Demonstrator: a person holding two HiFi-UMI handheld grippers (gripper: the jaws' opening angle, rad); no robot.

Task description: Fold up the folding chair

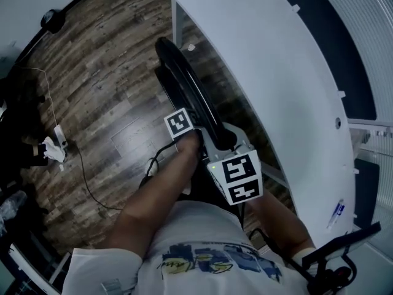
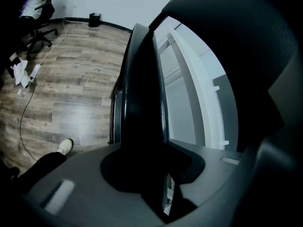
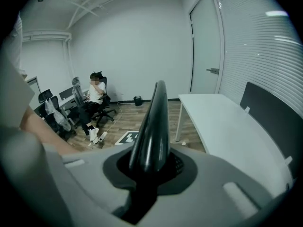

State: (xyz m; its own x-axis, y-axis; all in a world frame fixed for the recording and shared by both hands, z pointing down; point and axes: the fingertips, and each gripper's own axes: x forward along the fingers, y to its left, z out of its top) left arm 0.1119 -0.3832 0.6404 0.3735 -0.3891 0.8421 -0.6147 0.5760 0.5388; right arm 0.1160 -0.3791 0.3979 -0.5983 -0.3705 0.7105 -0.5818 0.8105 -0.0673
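In the head view, the folding chair point(image 1: 187, 82) is seen edge-on as a thin black slab, apparently already collapsed flat, and it is held upright just beside the white table point(image 1: 276, 72). It is clamped by the left gripper point(image 1: 198, 129) and, just behind that and nearer the body, by the right gripper point(image 1: 224, 143). Two grips along one edge are judged to be used so that the flat frame is kept from swinging or springing open. In the left gripper view, the jaws are closed narrowly on the dark chair panel, which runs straight ahead of them. The wooden floor point(image 2: 71, 93) is seen to their left and the table to their right. In the right gripper view, the jaws are likewise closed on the chair's rounded black edge, which rises directly ahead. The table lies ahead to the right, and a seated person point(image 3: 97, 96) is seen far ahead to the left.
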